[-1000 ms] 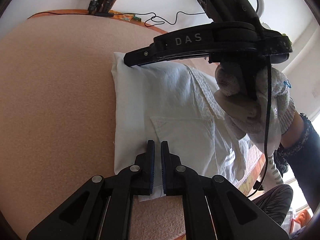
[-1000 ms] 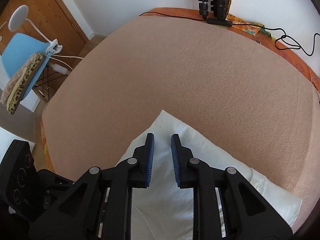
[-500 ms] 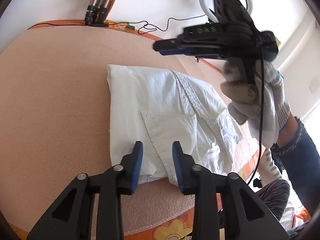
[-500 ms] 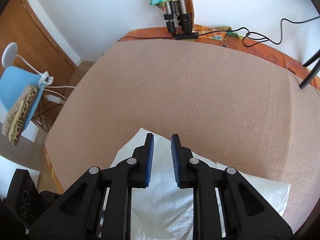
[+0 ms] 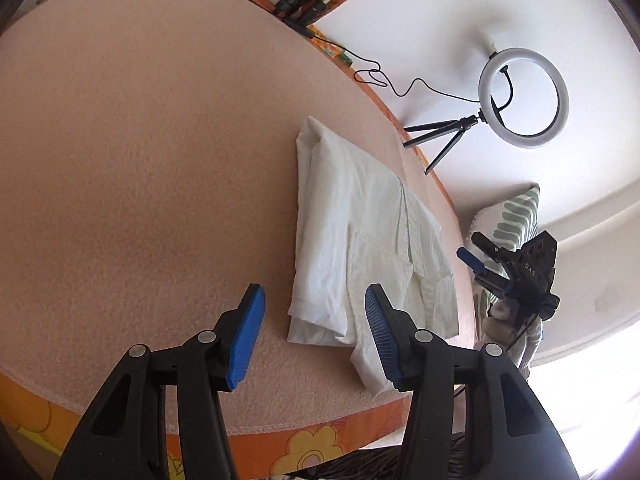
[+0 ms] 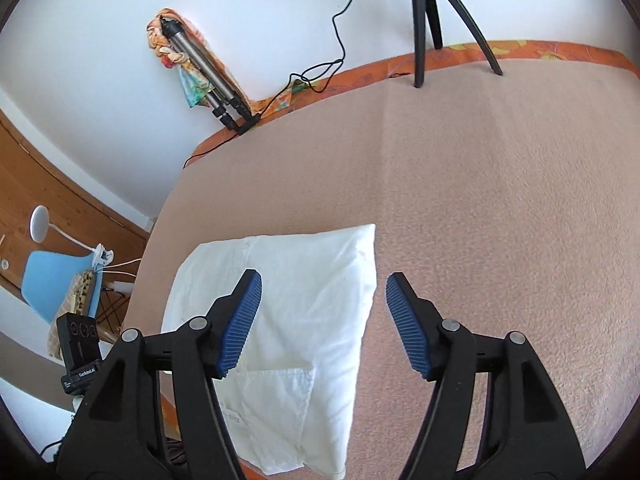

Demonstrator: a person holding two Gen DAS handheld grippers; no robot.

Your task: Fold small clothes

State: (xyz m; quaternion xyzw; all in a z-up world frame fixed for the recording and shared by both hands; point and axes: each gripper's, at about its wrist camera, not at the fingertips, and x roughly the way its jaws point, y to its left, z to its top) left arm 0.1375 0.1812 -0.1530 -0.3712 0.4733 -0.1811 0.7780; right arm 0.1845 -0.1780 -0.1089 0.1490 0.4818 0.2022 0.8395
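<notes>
The bed (image 6: 500, 200), covered in a peach blanket over an orange flowered sheet, carries a folded white garment (image 5: 360, 248) near its front edge. Both claws point down at a slant toward it.

The left claw (image 5: 314, 336) hangs above the blanket at the garment's near corner, its jaws spread and having just been opening; the blanket and the garment's corner show through the gap, and neither blue pad presses on the cloth.

The right claw (image 6: 324, 324) is held over the other side, jaws spread wide and also just opened, with the garment's edge showing below between them and nothing pinched. From the left wrist view the right claw (image 5: 476, 258) is off past the bed's side, held in a gloved hand (image 5: 504, 320).

The garment lies flat as a neat rectangle, lightly creased, with a patch pocket and a seam on top and one loose flap trailing at the near corner.

A ring light (image 5: 524, 98) on a small tripod stands at the bed's far edge.
</notes>
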